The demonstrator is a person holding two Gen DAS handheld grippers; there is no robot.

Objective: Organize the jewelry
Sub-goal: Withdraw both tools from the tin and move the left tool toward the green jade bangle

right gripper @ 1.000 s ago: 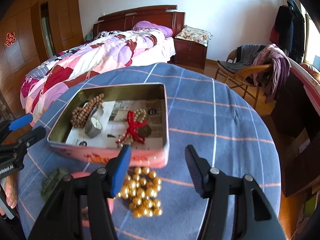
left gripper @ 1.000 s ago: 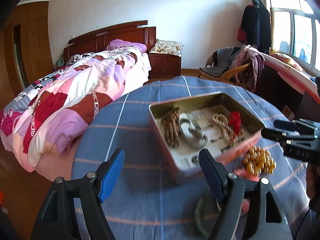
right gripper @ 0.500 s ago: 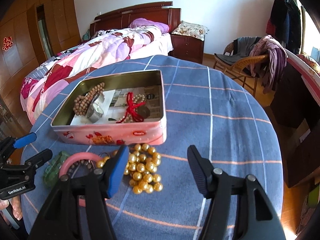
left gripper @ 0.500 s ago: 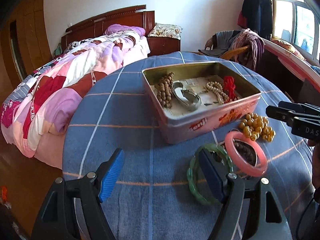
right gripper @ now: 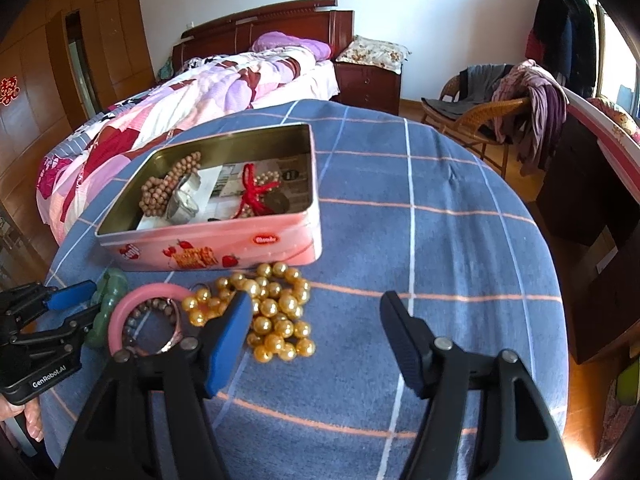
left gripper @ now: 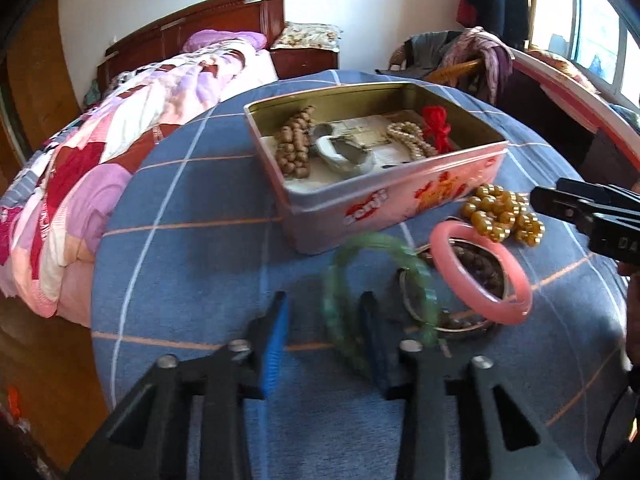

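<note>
Blue-padded left claw (left gripper: 324, 322) narrows around knobbly green bangle (left gripper: 372, 280); right claw (right gripper: 316, 334) gapes over glossy gold beads (right gripper: 272, 312).

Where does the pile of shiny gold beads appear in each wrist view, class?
Left wrist view: the pile of shiny gold beads lies right of centre.
Right wrist view: the beads lie lower centre-left.
Shared landmark: the open pink rectangular tin box, directly behind the beads.

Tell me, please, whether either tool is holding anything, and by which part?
Nothing is held yet. The left tool is open, its fingers straddling the near rim of the green bangle without clamping it; the right tool is open and empty.
</note>
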